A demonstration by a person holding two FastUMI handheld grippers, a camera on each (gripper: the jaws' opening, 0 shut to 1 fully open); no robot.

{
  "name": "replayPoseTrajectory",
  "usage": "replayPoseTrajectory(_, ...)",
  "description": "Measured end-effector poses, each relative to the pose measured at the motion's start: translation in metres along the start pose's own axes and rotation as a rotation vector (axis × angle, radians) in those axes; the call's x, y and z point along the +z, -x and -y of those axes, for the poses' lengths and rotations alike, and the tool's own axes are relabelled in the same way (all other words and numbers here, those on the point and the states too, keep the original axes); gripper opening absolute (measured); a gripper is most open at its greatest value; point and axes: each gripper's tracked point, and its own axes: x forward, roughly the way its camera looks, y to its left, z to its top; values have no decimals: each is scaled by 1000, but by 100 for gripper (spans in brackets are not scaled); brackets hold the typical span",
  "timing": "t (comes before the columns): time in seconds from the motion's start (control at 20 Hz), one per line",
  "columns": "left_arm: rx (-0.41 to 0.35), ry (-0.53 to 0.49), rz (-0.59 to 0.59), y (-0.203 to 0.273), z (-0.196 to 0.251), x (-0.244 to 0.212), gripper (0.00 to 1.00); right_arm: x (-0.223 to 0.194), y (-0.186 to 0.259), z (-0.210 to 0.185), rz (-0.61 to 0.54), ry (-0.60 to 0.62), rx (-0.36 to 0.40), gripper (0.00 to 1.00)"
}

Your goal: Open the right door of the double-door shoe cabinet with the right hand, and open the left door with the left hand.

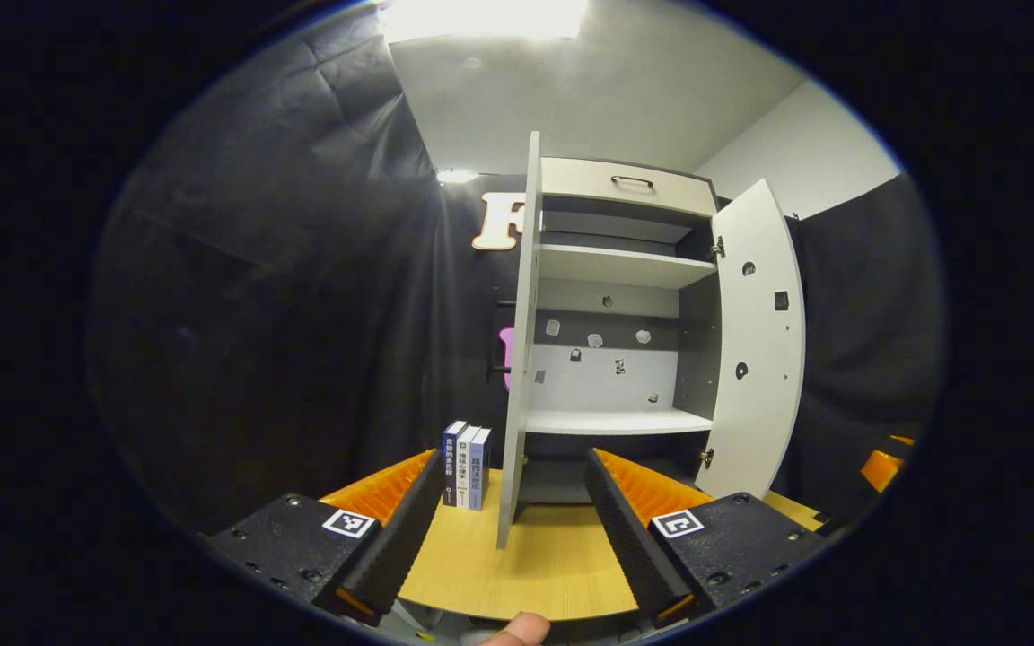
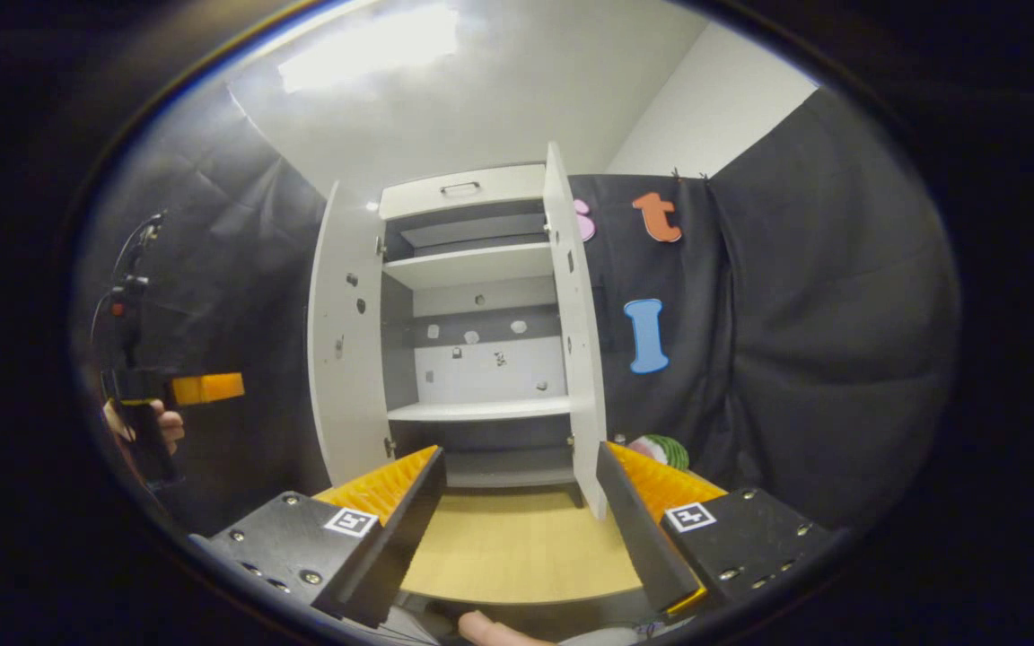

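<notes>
Inside, the shoe cabinet [image 1: 616, 269] shelves hold nothing; both tongs [image 1: 512, 511] [image 2: 517, 502] gape, unladen.

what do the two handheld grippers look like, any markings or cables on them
Each gripper, left gripper and right gripper, has two long wedge-shaped fingers with ribbed inner faces on black bolted blocks, each block bearing a square black-and-white tag. In the right gripper view, thin cables rise above the left gripper.

Left gripper [image 1: 512, 502]: black screw-studded finger mounts, each bearing a square black-and-white marker [image 1: 346, 523]; ribbed fingers [image 1: 625, 529]. Right gripper [image 2: 517, 507]: same build, lower frame.
</notes>
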Motion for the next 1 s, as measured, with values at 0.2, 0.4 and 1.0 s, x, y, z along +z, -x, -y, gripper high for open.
replayPoseTrajectory(0.2, 10, -21, -9, 9, 0, -15, 96, 9, 1, -4, 19, -1, 0, 97)
replayPoseTrajectory(0.4, -49, -61, -33, 12, 20, -27, 93, 11, 1, -4, 23, 41, -8, 100)
replayPoseTrajectory(1.0, -122, -92, -13, 16, 52, -29, 96, 1, -4, 13, 5, 35, -66, 98)
